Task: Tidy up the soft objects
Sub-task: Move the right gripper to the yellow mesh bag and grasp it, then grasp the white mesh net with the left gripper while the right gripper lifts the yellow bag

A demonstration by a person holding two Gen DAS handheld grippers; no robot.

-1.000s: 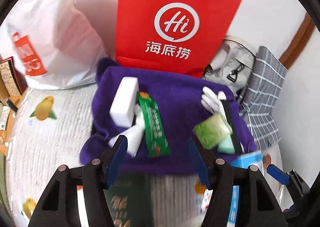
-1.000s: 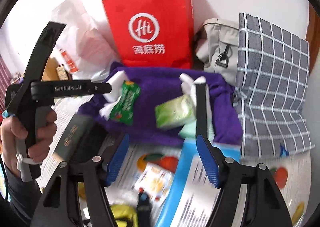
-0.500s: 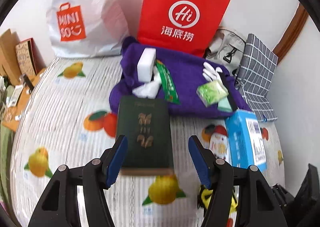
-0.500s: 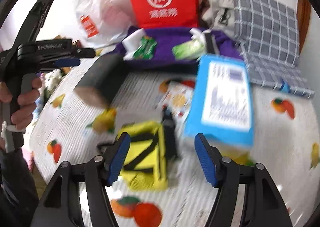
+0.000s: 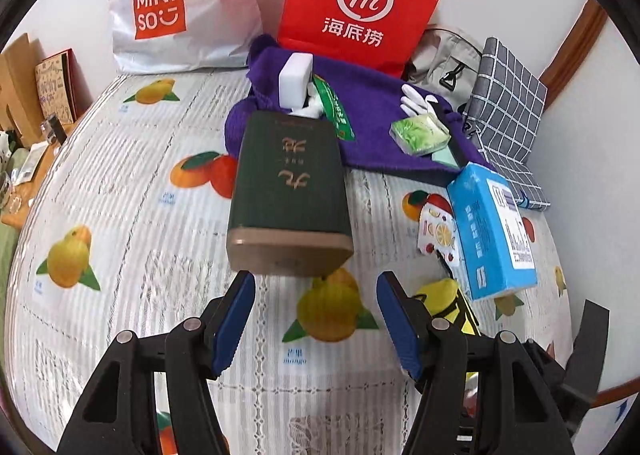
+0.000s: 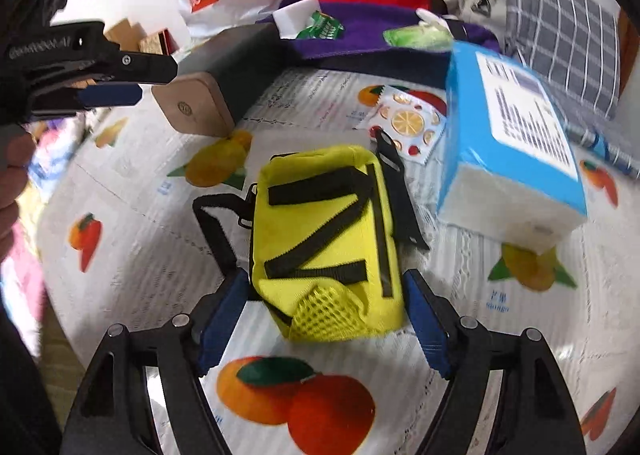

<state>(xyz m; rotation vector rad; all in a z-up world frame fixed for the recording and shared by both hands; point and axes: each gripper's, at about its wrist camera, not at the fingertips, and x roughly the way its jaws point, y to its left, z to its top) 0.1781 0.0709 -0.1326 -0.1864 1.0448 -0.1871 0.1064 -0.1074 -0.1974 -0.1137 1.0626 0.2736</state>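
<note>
Already a part of the sorting looks done, in my judgement: on the purple towel at the back lie a white sponge block, a green sachet, a white glove and a green tissue pack, gathered together. What is left seems to be the things in front of the towel. From left to right these are the dark green box, which looks rigid and perhaps does not belong to the soft group, then the fruit-print packet, the yellow pouch and the blue tissue package.

The left gripper is released and holds nothing; its blue pads stand apart just in front of the brown end of the box, not touching it. The right gripper is also spread wide, one pad at each side of the near end of the yellow pouch, close but, as far as I can tell, not yet pressing. I would guess this pouch is the next thing to be picked up.

Everything lies on a white cloth with printed fruits. At the left edge stand some brown cardboard boxes. Against the white wall lean a white MINISO bag, a red paper bag, a grey backpack and a grey checked fabric. At the far right is a brown wooden trim.
</note>
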